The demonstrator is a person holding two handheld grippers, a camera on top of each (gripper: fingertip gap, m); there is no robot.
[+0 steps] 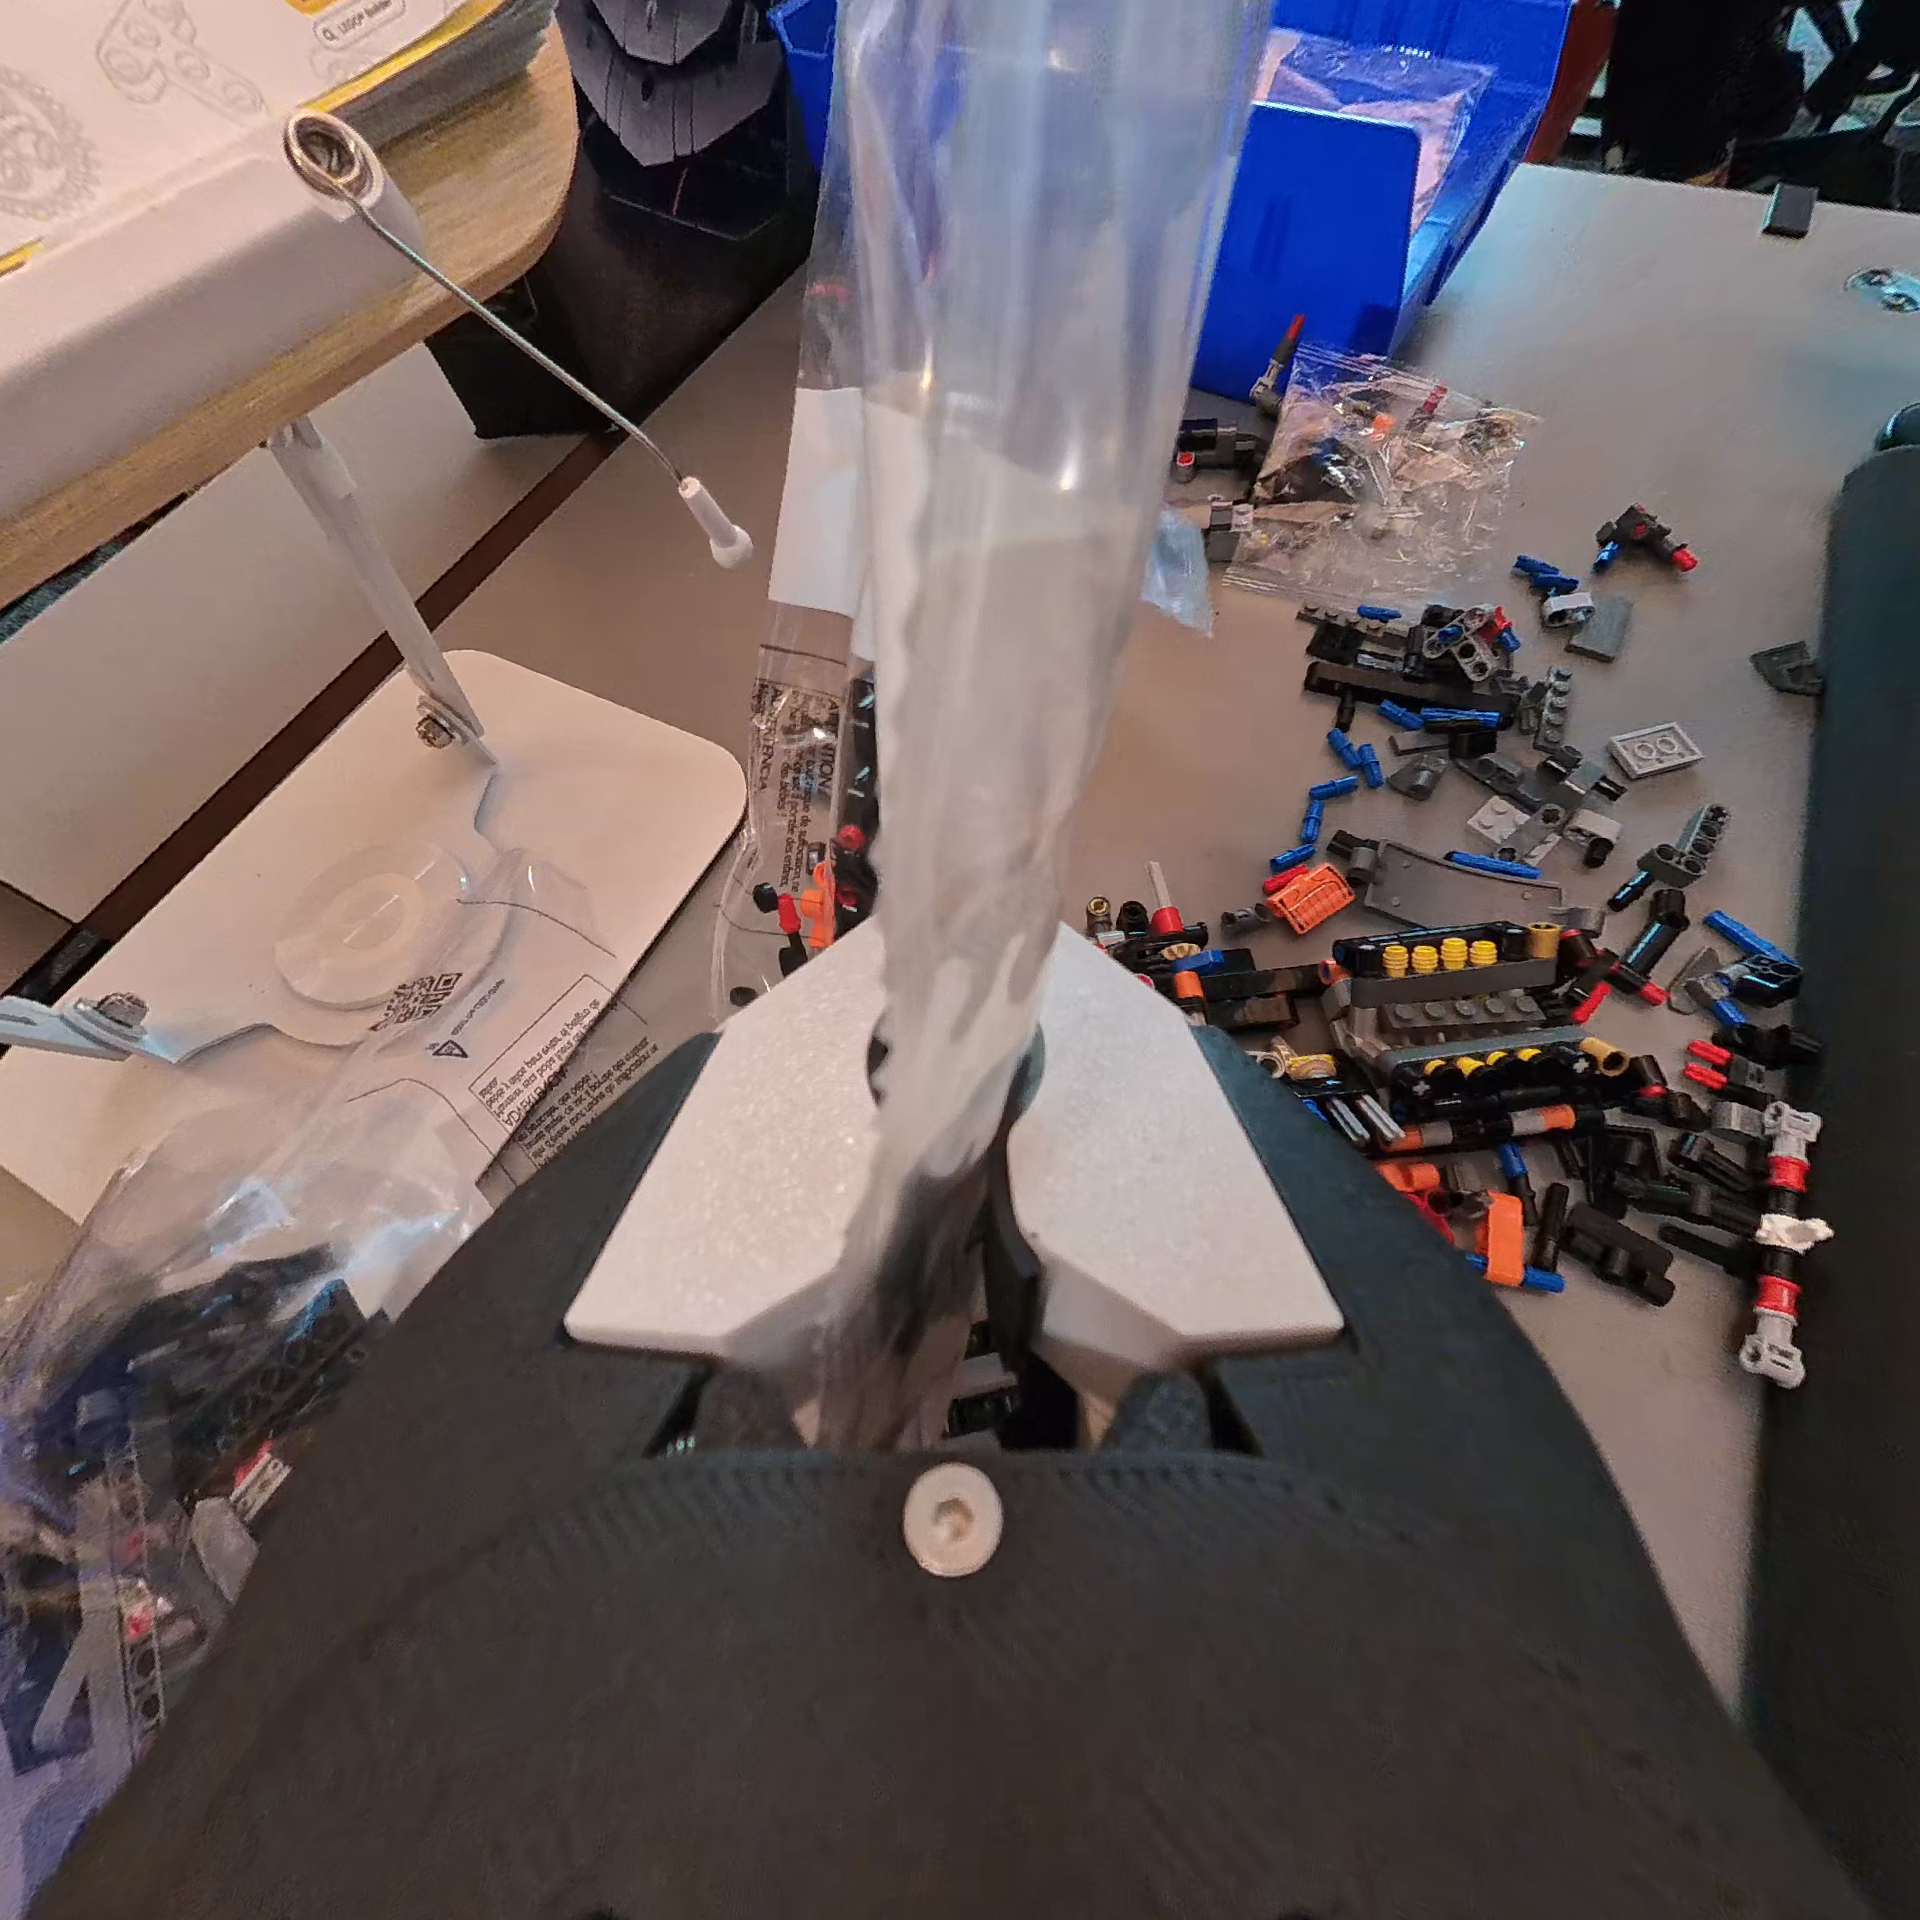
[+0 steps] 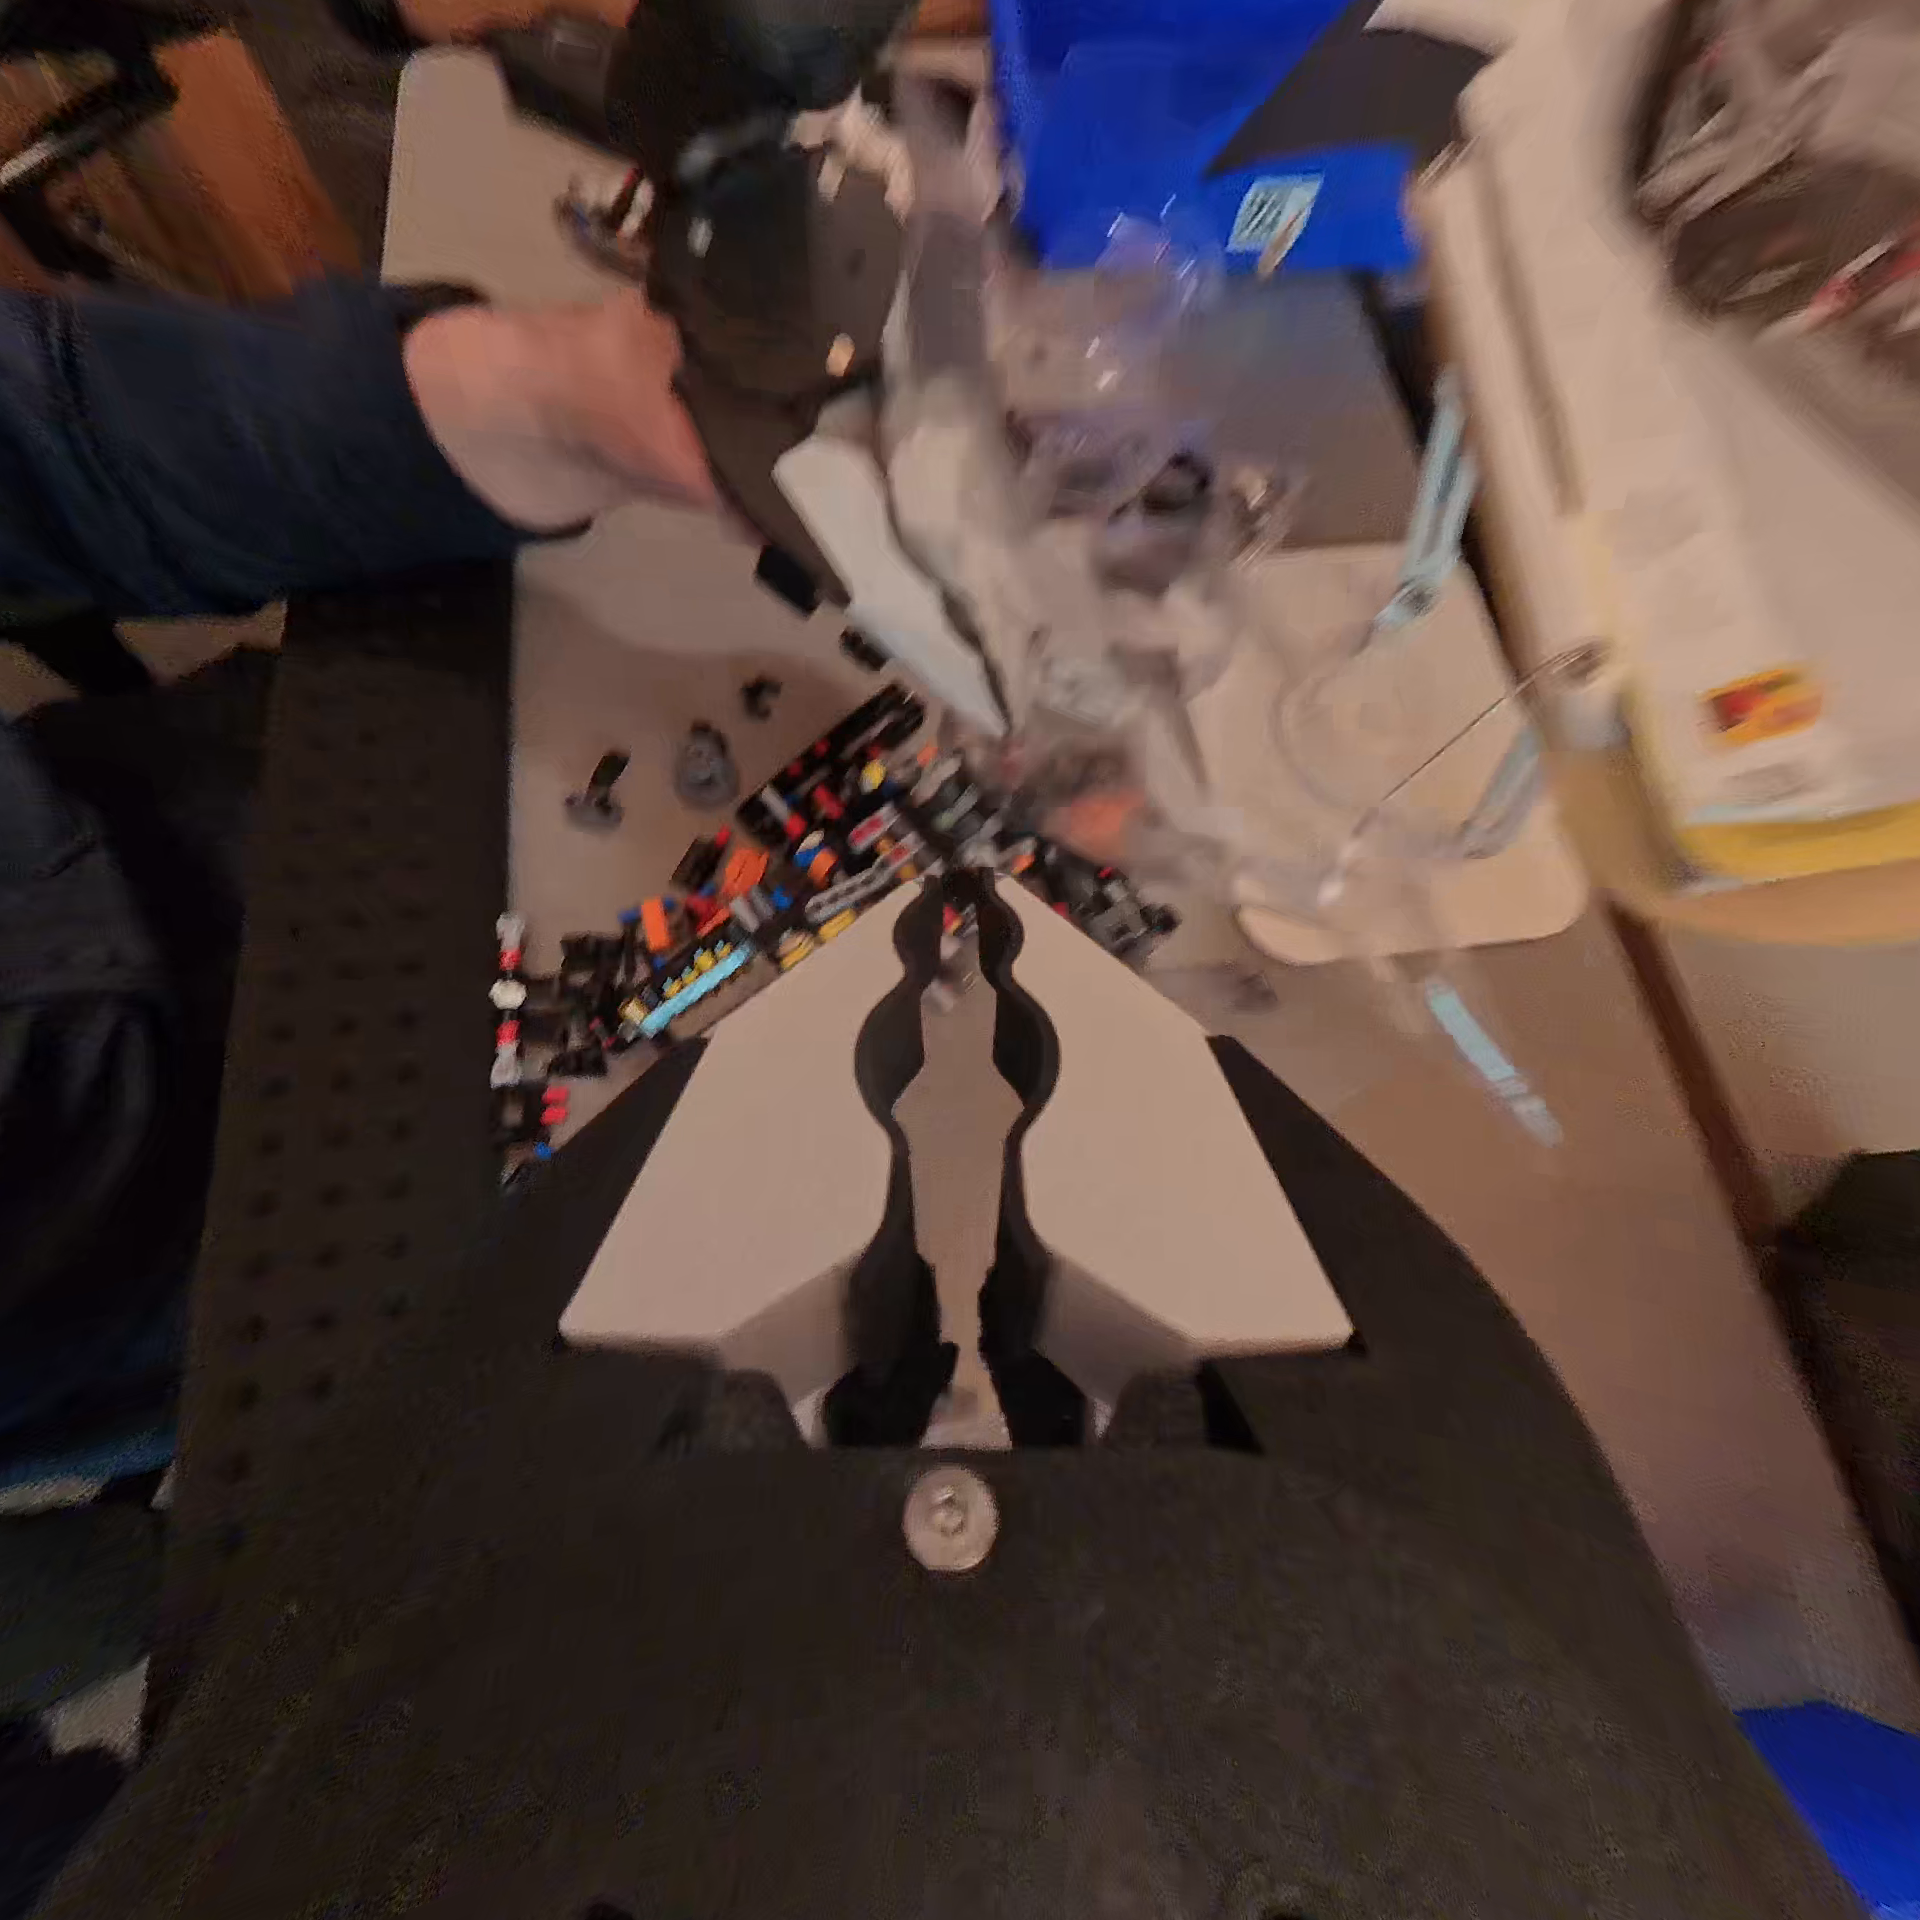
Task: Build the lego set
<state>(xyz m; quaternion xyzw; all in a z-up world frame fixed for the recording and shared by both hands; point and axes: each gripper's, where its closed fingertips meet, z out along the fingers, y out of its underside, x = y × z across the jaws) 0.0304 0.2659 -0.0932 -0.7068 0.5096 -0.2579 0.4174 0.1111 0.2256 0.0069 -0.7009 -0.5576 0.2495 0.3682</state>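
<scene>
- The loose pile of small black, blue, red, orange and grey lego pieces (image 1: 1507, 997) lies spread on the grey tabletop (image 1: 1621, 343), just ahead and to the right of the left gripper (image 1: 961, 997); among it sits a part-built grey and black block with rows of yellow studs (image 1: 1455, 997).
- A long clear plastic bag (image 1: 987, 520) rises from between the left gripper's white fingers (image 1: 769, 1122), which are pinched together on its twisted end. Held up like this, it looks empty, probably after its pieces were tipped onto the pile (a judgement, not something seen).
- In the right wrist view the right gripper (image 2: 961, 914) hangs over the near edge of the same pile; its wavy black pads stand slightly apart with nothing between them, seemingly ready to pick.
- A person's hand in a dark blue sleeve (image 2: 551, 416) grips the left tool's handle, though that view is badly blurred.
- Further out: a small clear bag of mixed parts (image 1: 1371, 488), another still-full bag at the lower left (image 1: 156, 1434), and a blue plastic bin (image 1: 1351, 208) behind.
- A white book stand (image 1: 416, 831) props the instruction booklet (image 1: 156, 156) up, keeping the pages readable while both hands are busy.
</scene>
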